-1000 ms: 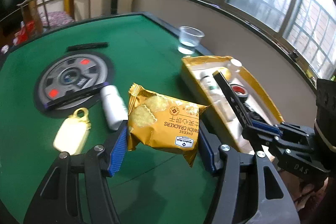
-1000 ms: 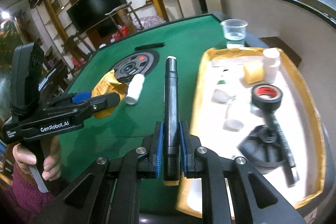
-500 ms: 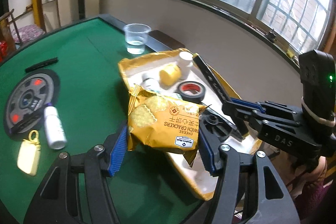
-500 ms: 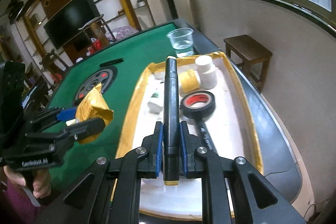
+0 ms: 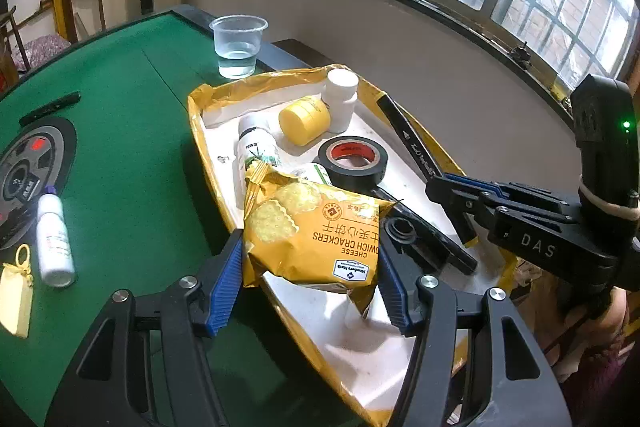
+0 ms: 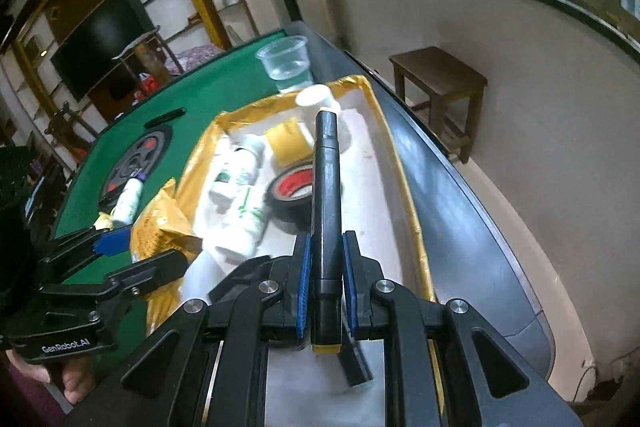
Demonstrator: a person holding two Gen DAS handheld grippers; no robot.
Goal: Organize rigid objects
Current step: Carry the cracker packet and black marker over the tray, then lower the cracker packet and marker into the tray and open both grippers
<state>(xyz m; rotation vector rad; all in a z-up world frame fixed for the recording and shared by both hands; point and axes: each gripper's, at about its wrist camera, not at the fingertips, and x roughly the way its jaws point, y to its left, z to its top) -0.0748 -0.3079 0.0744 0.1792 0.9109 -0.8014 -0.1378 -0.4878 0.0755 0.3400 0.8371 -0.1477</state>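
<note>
Over the gold-rimmed tray (image 5: 208,95), your left gripper (image 5: 310,279) is pinching the cheese cracker packet (image 5: 316,231); your right gripper (image 6: 325,281) is clamping a black marker (image 6: 326,187). You are at the placing step, judging by position. Next move calls for lowering both into bare tray floor before spreading the fingers.

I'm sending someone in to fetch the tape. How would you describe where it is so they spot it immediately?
Look at the gold-rimmed tray at the window edge of the green table. Near its middle lies the roll of black tape, flat, just in front of a yellow jar on its side. It is the only black ring there, with a red inner core.
</note>
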